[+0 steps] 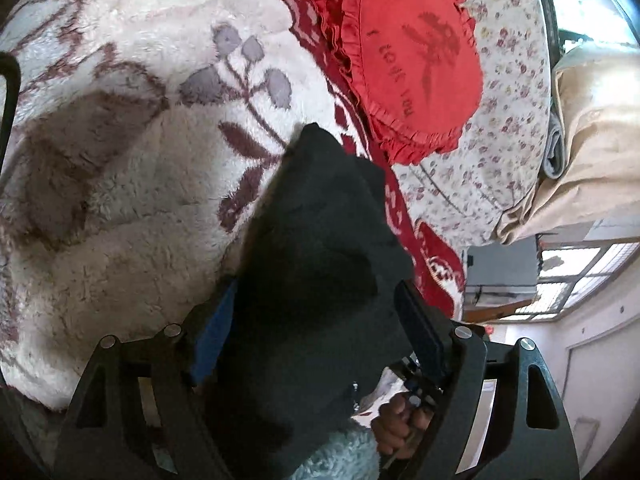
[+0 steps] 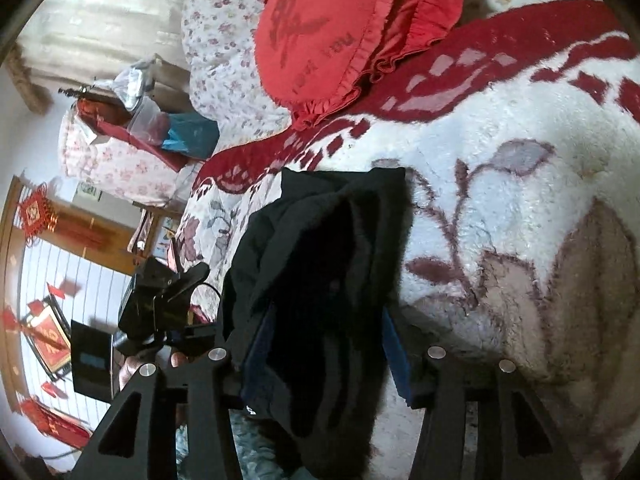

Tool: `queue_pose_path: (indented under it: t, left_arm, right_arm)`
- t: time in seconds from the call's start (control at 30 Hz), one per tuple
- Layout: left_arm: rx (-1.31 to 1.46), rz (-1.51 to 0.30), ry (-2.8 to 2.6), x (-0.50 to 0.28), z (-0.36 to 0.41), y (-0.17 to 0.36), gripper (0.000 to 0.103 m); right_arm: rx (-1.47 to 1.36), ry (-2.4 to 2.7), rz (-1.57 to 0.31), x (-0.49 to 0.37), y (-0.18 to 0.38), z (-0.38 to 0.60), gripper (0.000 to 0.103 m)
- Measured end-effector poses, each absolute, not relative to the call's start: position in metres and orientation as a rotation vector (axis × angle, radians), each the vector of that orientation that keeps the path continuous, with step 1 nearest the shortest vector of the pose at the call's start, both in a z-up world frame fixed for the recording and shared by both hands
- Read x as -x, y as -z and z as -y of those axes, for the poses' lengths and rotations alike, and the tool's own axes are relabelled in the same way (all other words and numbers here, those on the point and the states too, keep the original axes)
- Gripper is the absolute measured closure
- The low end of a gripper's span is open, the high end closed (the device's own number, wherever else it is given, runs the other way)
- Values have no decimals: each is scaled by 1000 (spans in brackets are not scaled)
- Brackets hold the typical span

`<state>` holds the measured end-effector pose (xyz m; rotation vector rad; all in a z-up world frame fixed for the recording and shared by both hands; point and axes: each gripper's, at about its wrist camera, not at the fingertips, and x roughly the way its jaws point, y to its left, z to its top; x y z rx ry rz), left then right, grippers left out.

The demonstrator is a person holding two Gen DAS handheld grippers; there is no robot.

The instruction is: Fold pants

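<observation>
The pants (image 1: 320, 248) are black, bunched and held above a fluffy white blanket with maroon leaf patterns (image 1: 120, 200). My left gripper (image 1: 316, 320) is shut on a thick wad of the pants between its blue pads. In the right wrist view the pants (image 2: 328, 264) hang in folds between the fingers of my right gripper (image 2: 320, 344), which is shut on them. The other gripper (image 2: 160, 300) shows at the left of the right wrist view, with a hand on it. The lower part of the pants is hidden behind the gripper bodies.
A red frilled heart-shaped cushion (image 1: 412, 56) lies on a floral quilt (image 1: 512, 92) beyond the blanket; it also shows in the right wrist view (image 2: 328, 28). A beige curtain (image 1: 592, 152) and a window are at the right. A cluttered bedside pile (image 2: 132, 120) sits at the left.
</observation>
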<state>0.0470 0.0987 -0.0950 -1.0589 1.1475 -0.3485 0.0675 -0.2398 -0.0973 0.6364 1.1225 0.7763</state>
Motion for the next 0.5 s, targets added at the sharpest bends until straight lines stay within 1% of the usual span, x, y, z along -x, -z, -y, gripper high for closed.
queue_pose_path:
  t: [0.13, 0.3, 0.5]
  left_arm:
    - [1062, -1139, 338, -48, -98, 96, 23]
    - [1082, -1128, 339, -47, -101, 99, 23]
    - [1080, -1125, 338, -48, -100, 98, 22]
  right_arm:
    - [-680, -789, -1108, -68, 99, 244, 55]
    - [-901, -781, -1040, -65, 110, 266, 55]
    - [-897, -787, -1030, -63, 107, 265, 52]
